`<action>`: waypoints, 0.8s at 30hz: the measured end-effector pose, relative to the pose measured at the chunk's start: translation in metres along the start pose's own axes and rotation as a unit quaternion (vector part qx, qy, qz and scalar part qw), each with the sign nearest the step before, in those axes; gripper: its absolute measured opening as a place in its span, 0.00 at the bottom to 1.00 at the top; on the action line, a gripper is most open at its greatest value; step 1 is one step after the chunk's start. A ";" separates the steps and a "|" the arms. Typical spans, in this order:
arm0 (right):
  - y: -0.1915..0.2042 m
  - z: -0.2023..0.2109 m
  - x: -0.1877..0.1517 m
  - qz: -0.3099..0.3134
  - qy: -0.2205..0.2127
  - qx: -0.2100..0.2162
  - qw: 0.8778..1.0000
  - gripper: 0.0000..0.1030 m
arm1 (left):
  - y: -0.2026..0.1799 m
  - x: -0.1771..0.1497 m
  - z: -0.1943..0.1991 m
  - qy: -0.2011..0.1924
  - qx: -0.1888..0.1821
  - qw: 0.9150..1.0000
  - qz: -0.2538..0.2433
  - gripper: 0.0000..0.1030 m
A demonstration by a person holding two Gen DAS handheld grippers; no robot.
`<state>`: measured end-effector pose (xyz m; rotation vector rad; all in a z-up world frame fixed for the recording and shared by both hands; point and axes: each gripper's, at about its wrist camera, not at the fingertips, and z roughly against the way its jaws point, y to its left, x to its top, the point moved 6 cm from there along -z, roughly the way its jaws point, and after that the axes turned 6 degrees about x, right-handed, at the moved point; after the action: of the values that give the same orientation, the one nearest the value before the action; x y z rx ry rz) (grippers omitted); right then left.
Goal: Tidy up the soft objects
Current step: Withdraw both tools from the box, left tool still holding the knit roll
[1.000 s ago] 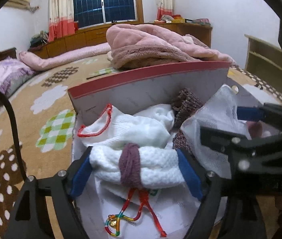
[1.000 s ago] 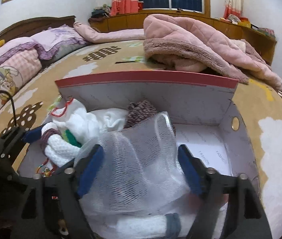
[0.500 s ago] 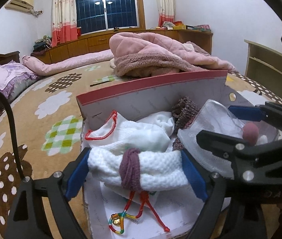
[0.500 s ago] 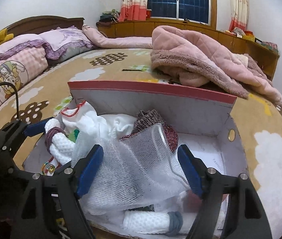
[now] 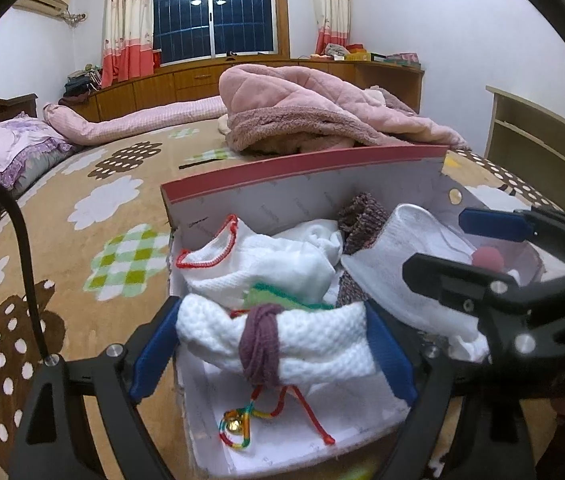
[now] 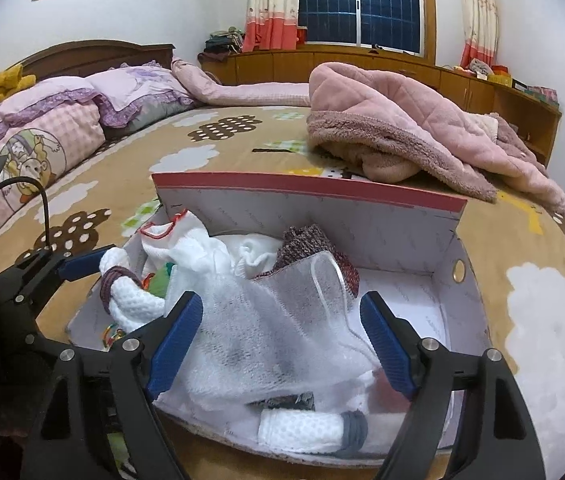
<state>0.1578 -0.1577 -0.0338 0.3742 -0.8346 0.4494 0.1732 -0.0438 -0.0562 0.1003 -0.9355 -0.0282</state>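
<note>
Two grippers work over one red-rimmed cardboard box (image 6: pixel 394 224) on the bedspread, and the step in hand looks like settling soft bundles into it. Clamped between the blue pads of the left gripper (image 5: pixel 272 344) is a rolled white towel (image 5: pixel 314 344) tied with a purple band (image 5: pixel 260 340); it hangs just above the box floor at the near left end, a red cord with a bell (image 5: pixel 238 426) trailing beneath. Ahead of it lie a white knit pouch (image 5: pixel 266 264) and a maroon knit piece (image 5: pixel 362 220). The right gripper (image 6: pixel 282 344) stands with its jaws apart around a white mesh bag (image 6: pixel 266 344) — whether the pads touch the mesh I cannot tell. Below it lies another towel roll (image 6: pixel 306 428) with a grey band. Next, I judge, the left roll needs lowering beside the pouch and releasing — slowly, so the cord does not snag.
</note>
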 end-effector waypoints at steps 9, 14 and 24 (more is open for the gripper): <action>0.007 0.020 0.001 -0.002 -0.018 0.008 1.000 0.81 | 0.014 0.002 0.025 0.000 0.004 1.000 0.019 0.89; 0.013 0.023 0.000 0.002 -0.018 0.005 1.000 0.82 | 0.023 -0.002 0.033 -0.001 0.016 1.000 0.021 0.89; 0.015 0.040 -0.006 -0.017 -0.029 0.011 0.999 0.83 | 0.010 -0.004 0.057 -0.024 0.002 1.000 0.007 0.89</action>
<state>0.1219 -0.1662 -0.0116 0.4228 -0.8798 0.4175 0.1245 -0.0379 -0.0247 0.0974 -0.9843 -0.0165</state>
